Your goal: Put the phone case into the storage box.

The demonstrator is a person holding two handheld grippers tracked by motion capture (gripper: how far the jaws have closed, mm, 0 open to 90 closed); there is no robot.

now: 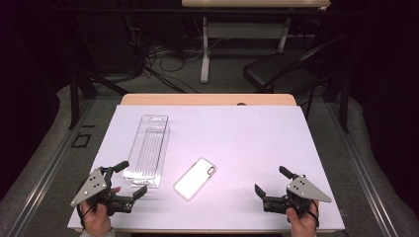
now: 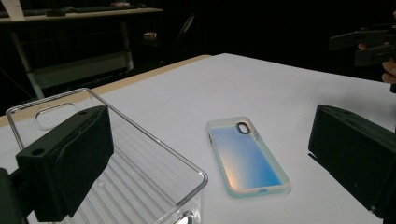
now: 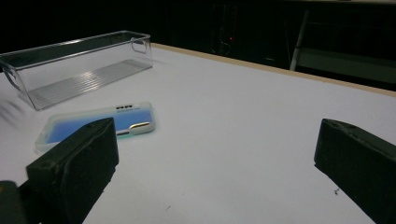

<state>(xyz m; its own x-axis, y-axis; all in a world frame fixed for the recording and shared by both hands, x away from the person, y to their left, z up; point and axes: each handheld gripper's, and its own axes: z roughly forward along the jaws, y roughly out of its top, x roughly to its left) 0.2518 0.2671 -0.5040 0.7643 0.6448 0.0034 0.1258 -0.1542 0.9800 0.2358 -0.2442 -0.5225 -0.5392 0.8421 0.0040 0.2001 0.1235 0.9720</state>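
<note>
The phone case point(image 1: 194, 178) lies flat on the white surface point(image 1: 257, 143), just beside the near end of the clear bin point(image 1: 146, 150) and apart from it. My left tongs point(image 1: 127, 178) hang spread at the bin's near corner, holding nothing; my right tongs point(image 1: 269, 181) are spread too, well off to the case's other side. I judge I should come down over the case's long edges, keep the pads level, and pinch gently so it doesn't skid.

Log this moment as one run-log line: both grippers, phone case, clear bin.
left gripper: open, empty, by bin | right gripper: open, empty | phone case: flat on table, untouched | clear bin: empty, left of case
</note>
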